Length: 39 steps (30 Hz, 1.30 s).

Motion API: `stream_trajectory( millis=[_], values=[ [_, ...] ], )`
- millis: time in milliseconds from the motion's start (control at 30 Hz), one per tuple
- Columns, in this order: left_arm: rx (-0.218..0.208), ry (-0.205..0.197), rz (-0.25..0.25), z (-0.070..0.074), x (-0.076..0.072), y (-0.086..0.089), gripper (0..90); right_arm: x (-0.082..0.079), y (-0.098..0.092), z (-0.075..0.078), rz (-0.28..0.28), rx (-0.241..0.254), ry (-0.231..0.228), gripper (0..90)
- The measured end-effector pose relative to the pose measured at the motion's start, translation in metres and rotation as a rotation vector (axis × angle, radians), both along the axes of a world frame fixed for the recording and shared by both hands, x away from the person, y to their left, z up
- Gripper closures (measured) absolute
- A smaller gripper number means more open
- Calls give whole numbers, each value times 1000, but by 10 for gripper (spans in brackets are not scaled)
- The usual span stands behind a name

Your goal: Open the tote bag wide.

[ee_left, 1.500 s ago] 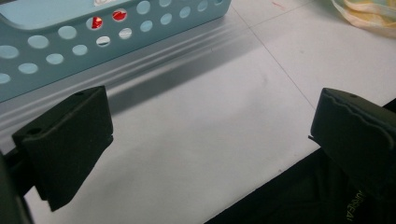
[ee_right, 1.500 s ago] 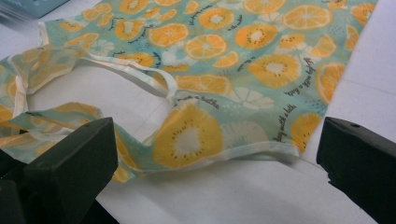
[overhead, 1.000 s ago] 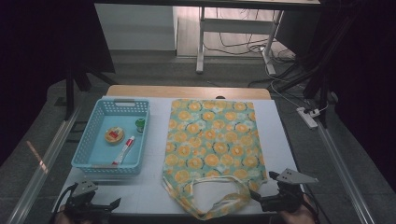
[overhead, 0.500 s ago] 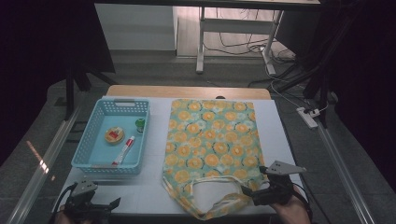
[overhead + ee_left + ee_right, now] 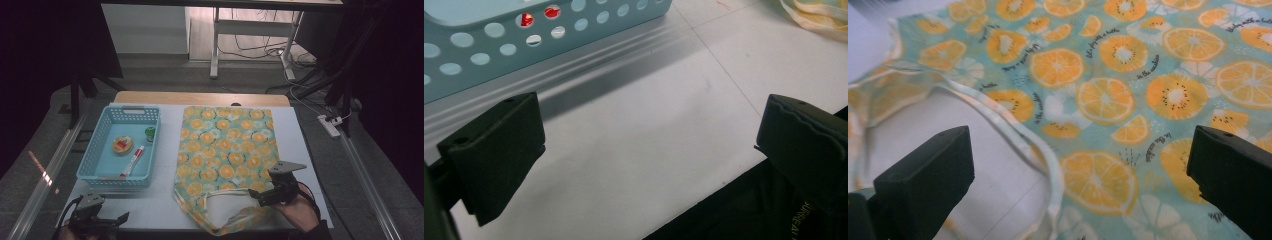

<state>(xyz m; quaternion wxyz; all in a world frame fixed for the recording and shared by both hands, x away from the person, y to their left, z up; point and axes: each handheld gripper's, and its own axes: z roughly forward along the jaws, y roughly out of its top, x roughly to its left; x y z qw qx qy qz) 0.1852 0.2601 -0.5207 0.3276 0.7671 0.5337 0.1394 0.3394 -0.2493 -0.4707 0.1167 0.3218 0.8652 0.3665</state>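
The white tabletop [image 5: 165, 212] carries everything, and the largest thing on it is the fruit-print tote bag [image 5: 225, 150], lying flat right of centre. Its long axis runs from 12 o'clock to 6 o'clock, closed bottom at the far edge and mouth with the handle loop [image 5: 227, 215] toward the person at 6 o'clock; that puts the opening within easy reach of both hands, which I judge to be why it lies so.

At 9 o'clock of the bag, just beside it, sits the light-blue basket [image 5: 150, 135], also long from 12 to 6, with a round yellow-and-red tin [image 5: 122, 145], a red-and-white tube [image 5: 132, 161] and a small green item [image 5: 149, 132] lying loose in it, presumably waiting to go into the bag.

The right gripper [image 5: 265, 196] hovers at the bag's 5 o'clock corner, pointing toward 9 o'clock; its jaws stand wide over the printed cloth and the pale rim of the mouth, holding nothing, likely lined up to pinch that rim.

The left gripper [image 5: 116, 218] rests low at 7 o'clock of the tabletop, near the basket's front wall, jaws wide apart and empty
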Motion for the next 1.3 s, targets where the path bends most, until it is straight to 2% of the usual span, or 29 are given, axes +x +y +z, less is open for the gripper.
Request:
stream_trajectory(
  millis=[433,500,700,867,1033,1167,1300],
  values=[
    [-3,1,-5,0,0,0,0,22,13,-26,8,-99,34,0],
    [-4,2,-5,0,0,0,0,24,14,-30,18,-116,27,0],
    [-5,2,-5,0,0,0,0,25,20,-35,60,-157,34,69],
    [-5,2,-6,0,0,0,0,25,26,-36,111,-199,18,203],
    [-6,2,-7,0,0,0,0,24,28,-37,156,-231,23,312],
    [-5,2,-7,0,0,0,0,23,26,-38,167,-249,29,386],
    [-6,3,-7,0,0,0,0,24,27,-36,175,-253,29,513]
  ],
)
